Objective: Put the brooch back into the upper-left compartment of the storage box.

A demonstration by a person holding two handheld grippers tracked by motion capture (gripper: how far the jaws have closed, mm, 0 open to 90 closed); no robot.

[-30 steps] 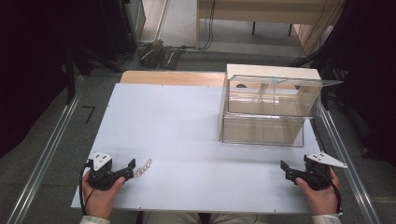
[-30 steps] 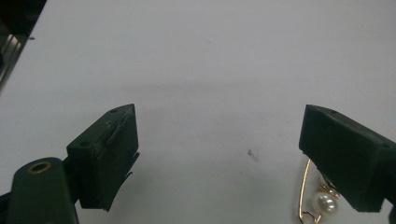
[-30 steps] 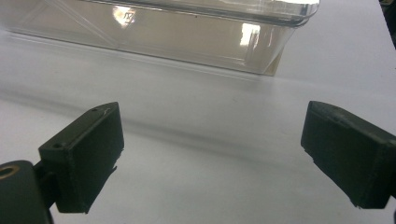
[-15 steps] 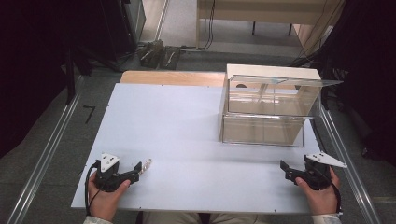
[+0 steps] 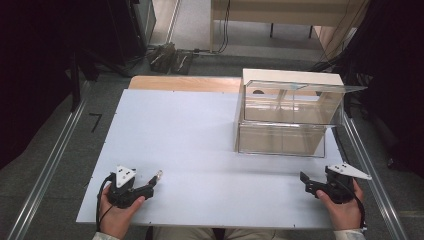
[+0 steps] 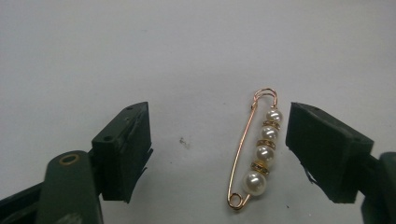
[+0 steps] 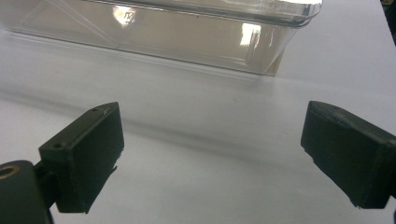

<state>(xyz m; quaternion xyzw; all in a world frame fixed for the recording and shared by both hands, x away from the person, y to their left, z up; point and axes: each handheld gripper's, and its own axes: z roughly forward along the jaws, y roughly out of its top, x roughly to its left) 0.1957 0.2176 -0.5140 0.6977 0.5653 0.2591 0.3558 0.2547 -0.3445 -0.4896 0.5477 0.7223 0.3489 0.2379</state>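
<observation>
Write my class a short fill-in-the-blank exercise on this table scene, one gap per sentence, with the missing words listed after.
1. The brooch pin between the left gripper's jaws carries ____ pearls.
2. The pin's wire is ____ in colour.
3. The clear box stands nearer the ____ gripper.
4. The right gripper's jaws hold ____.

Missing words: four; gold; right; nothing
</observation>
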